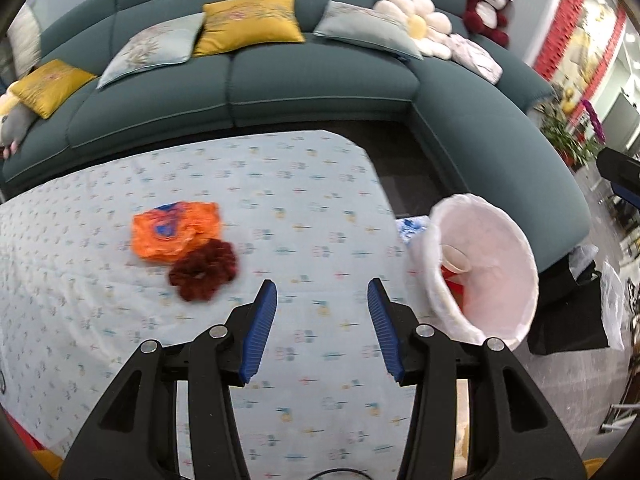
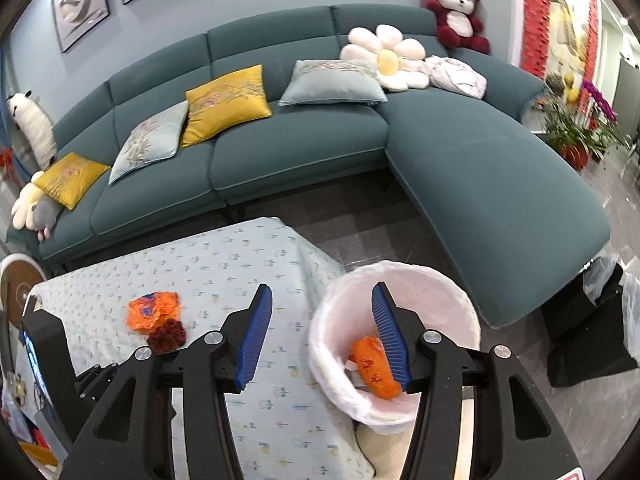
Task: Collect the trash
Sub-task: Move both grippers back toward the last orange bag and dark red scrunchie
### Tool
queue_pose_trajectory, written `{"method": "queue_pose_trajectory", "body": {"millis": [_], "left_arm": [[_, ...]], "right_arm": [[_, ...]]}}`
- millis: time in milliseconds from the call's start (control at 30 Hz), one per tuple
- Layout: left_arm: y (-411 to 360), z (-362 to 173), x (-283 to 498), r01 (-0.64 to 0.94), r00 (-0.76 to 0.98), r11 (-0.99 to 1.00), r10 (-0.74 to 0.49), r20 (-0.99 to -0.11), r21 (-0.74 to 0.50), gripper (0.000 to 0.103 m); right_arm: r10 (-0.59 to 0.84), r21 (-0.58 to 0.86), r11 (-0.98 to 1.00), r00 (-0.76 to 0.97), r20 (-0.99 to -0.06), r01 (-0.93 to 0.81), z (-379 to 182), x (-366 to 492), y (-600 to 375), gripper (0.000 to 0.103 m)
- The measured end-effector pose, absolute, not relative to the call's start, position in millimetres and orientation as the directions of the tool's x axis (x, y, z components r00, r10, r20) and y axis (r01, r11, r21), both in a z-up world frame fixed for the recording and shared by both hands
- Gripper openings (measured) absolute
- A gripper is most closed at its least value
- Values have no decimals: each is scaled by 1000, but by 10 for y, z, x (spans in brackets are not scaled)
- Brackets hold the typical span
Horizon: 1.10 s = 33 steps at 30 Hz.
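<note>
A crumpled orange wrapper point(image 1: 176, 230) point(image 2: 154, 310) lies on the cloth-covered table point(image 1: 300, 184) point(image 2: 224, 256), with a dark red crumpled ball point(image 1: 204, 268) point(image 2: 168, 336) touching its near side. My left gripper point(image 1: 322, 286) hovers open over the cloth, to the right of both, and holds nothing. A white-lined bin point(image 1: 500, 240) point(image 2: 432, 284) stands off the table's right edge. An orange packet point(image 2: 374, 366) lies inside it. My right gripper point(image 2: 322, 292) is open above the table edge and the bin's rim, and nothing is between its fingers.
A teal corner sofa point(image 2: 300, 148) with yellow and pale cushions curves behind the table and along the right. A red plush point(image 2: 456, 12) sits on its back. Black bags point(image 2: 588, 328) stand on the floor at right, and potted plants point(image 2: 572, 132) stand further back.
</note>
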<state>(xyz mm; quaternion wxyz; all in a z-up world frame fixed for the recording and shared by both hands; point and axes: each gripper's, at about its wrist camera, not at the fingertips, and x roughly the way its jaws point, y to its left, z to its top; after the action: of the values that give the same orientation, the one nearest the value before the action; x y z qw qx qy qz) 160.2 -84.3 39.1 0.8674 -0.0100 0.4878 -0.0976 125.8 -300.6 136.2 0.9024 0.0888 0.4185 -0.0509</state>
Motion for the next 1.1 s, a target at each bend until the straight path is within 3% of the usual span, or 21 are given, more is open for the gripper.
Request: {"method": "queue_pose_trajectory", "body": {"millis": [133,233,400,667,1100], "left_arm": [[-541,406,1610,122,516,987,-152,-843,-103,46],[-315,414,1620,86,524,991,-131,-842,-101,56],[95,358,1661,26,528,995,-94,-844,-94,63],[769,82,1834,-93,503,993,-15,-864,-72,76],[1291,-677,2442,-217,402,971,-8,-916,-103,78]], "right_arm": [[17,125,985,645,-764,122,1373,1318,-2711,52],[34,107,991,643,-765,74,1346,1372,-2417,54],[77,119,992,622,-779,27,1185,1496,-1981,54],[138,154,988,556,-820,-18,557,1753,-1371,54],[165,175,984,437,-884,-17,-411,2213,-931,54]]}}
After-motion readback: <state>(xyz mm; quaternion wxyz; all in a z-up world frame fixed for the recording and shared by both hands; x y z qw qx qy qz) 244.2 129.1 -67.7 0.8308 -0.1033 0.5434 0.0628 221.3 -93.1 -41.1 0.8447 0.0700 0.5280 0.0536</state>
